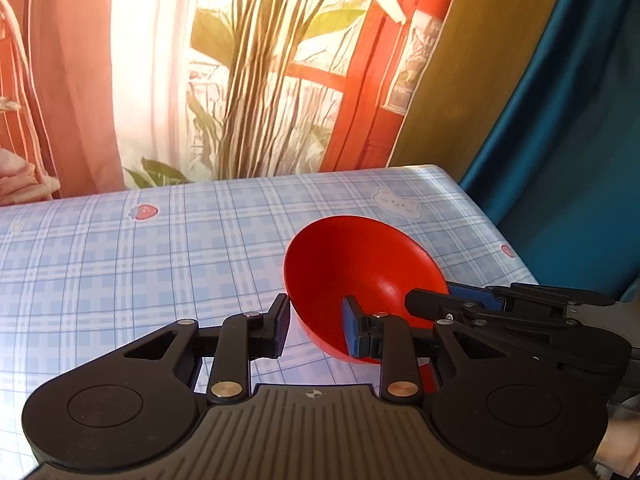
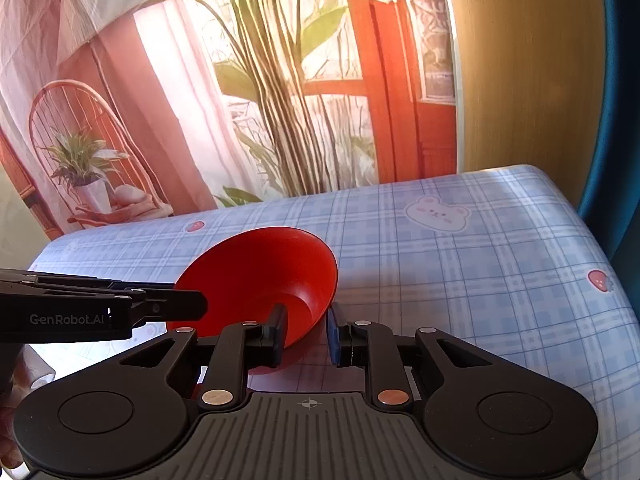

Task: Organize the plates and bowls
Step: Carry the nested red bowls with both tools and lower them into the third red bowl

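Observation:
A red bowl (image 1: 360,276) is tilted above the blue plaid tablecloth (image 1: 120,264). My left gripper (image 1: 316,330) straddles its near left rim, one pad inside and one outside, with a visible gap to the wall. My right gripper (image 2: 306,334) straddles the bowl (image 2: 264,272) at its near right rim in the same way, jaws partly apart. Each gripper shows in the other's view: the right one (image 1: 472,304) beside the bowl, the left one (image 2: 120,304) at the bowl's left side. I cannot tell which pads touch the rim.
The table's right edge (image 2: 600,240) drops off to a blue curtain (image 1: 560,160). A printed backdrop (image 2: 240,80) with plants and a red door hangs behind the far edge. No other dishes are in view.

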Motion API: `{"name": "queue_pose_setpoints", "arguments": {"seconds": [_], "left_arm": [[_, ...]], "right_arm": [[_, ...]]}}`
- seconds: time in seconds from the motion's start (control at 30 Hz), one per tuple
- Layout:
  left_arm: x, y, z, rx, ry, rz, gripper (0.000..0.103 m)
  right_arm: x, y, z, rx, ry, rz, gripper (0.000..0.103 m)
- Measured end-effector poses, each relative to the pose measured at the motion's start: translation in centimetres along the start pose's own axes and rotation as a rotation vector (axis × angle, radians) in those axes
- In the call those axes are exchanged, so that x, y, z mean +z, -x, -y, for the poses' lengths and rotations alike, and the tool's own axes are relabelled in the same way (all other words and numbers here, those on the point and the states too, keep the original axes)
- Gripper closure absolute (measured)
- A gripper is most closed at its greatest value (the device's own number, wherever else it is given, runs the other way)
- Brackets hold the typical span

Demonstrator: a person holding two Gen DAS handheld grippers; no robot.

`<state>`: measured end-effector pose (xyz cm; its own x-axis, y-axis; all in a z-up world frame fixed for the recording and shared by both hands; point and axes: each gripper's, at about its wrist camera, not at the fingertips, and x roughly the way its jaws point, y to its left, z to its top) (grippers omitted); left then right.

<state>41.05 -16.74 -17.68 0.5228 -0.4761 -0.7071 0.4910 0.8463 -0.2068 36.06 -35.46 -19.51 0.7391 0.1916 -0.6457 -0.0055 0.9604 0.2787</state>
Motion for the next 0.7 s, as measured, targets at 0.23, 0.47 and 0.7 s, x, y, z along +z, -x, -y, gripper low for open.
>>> {"name": "queue_pose_setpoints", "arguments": {"seconds": [0.23,0.47,0.7], "left_arm": [[0.2,2.9,0.9,0.004,-0.021,0.039,0.073],[-0.8,5.5,2.1,-0.010,-0.043,0.049,0.073],[-2.5,8.1,3.0,-0.031,-0.071,0.051,0.073]], "right_arm": [[0.7,2.4,-1.1,-0.001,0.013,0.042,0.084],[0.3,5.3,-1.7,-0.004,0.003,0.070,0.084],[-1.2,8.4,-2.1,-0.015,-0.019,0.098,0.084]]}}
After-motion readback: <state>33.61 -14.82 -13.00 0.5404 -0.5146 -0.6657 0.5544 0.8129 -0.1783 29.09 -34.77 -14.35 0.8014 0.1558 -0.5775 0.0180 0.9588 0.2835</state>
